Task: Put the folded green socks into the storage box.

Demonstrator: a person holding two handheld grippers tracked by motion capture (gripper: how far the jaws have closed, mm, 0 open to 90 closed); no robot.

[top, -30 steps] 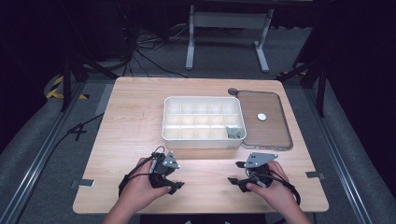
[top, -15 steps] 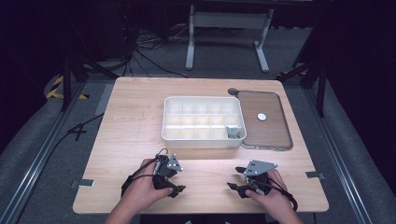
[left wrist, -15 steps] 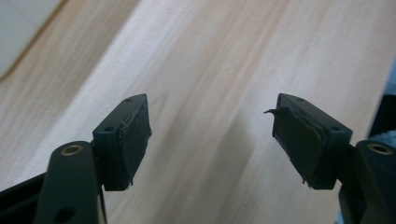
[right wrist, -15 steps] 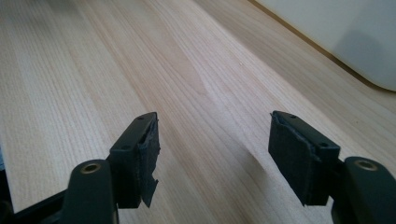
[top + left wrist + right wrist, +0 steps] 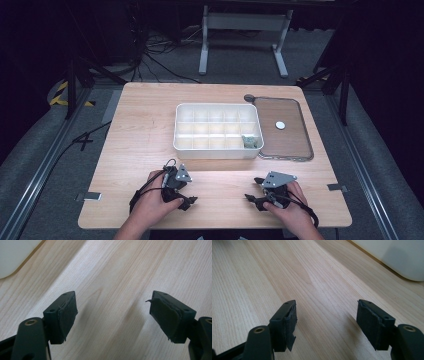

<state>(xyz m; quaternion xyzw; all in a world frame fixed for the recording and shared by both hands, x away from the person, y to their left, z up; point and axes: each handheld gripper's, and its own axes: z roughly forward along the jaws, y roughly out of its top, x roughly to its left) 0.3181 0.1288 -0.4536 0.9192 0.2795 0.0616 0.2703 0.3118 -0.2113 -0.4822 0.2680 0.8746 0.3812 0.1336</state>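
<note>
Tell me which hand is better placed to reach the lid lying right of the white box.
Right. The right tongs rest on the table's near right side, below the lid, with bare wood between. The left tongs sit farther left, below the box. Both are open and empty.

Light wooden table (image 5: 145, 125) sits on a grey carpeted floor (image 5: 45, 150), room beyond it dark. Metal rails (image 5: 40, 185) run along the floor at both sides of the table. Black cables (image 5: 160, 60) lie tangled on the floor behind it, next to a grey metal stand frame (image 5: 242, 22). Yellow-black hazard tape (image 5: 62, 92) marks the floor at left. Even light falls on the tabletop.
</note>
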